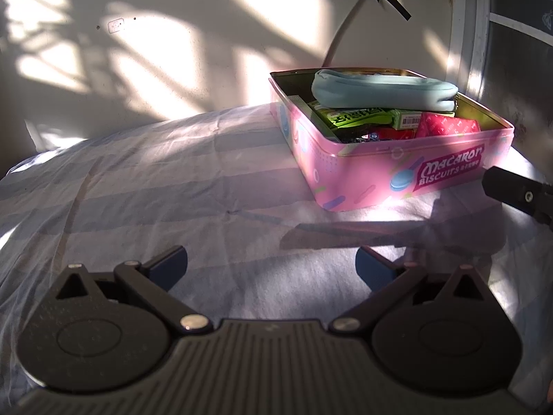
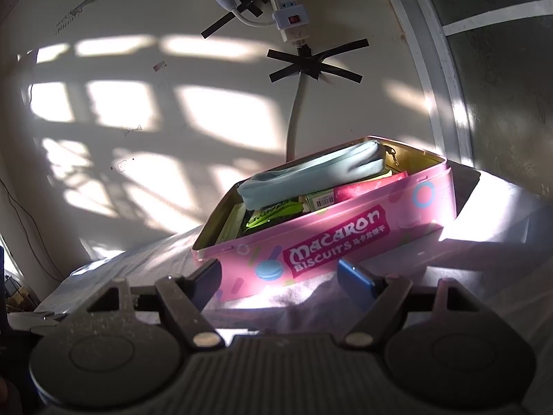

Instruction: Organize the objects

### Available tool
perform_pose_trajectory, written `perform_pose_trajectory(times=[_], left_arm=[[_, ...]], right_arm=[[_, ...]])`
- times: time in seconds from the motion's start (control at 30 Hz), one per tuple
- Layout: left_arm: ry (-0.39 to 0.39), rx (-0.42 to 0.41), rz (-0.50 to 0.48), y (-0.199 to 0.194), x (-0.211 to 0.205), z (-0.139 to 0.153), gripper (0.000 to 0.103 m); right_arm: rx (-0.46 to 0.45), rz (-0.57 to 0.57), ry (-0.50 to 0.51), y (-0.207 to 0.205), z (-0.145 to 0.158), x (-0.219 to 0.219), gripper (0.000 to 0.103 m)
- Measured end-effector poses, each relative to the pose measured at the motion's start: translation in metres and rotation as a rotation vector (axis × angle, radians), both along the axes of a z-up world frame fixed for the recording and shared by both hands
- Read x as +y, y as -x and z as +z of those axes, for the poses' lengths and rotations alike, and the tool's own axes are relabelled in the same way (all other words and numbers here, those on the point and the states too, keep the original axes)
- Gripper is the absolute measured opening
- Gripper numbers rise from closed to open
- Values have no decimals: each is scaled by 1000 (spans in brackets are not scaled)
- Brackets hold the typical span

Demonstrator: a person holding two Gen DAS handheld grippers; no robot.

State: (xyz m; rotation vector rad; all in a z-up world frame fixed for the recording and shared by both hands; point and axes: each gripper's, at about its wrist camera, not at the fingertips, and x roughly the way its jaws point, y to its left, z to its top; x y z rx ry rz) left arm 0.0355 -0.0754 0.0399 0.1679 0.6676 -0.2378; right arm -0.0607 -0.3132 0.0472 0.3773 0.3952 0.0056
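Note:
A pink "Macaron Biscuits" tin [image 1: 366, 169] stands open on a cloth-covered surface [image 1: 172, 190], at the right in the left wrist view. It also shows in the right wrist view [image 2: 345, 235], close ahead. Inside lie a light blue pouch [image 1: 383, 90] on top, green packets [image 1: 356, 116] and a red packet [image 1: 446, 126]. The pouch [image 2: 311, 176] tops the pile in the right wrist view too. My left gripper [image 1: 271, 264] is open and empty, low over the cloth, left of the tin. My right gripper [image 2: 280, 275] is open and empty, just before the tin's long front wall.
A wall [image 1: 155, 52] with sun patches rises behind the surface. A cable [image 2: 297, 114] taped with black strips runs down it to a power strip [image 2: 288, 7]. A dark window frame [image 2: 449, 86] is at the right. Part of the right gripper [image 1: 518, 192] shows at the right edge.

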Motion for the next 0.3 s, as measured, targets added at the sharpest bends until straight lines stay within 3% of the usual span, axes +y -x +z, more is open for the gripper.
perform_pose_trajectory(times=[0.3], left_arm=[[1,-61,-27,6,-1,4,103]], right_arm=[[5,0,1,-1,-1,2,77]])
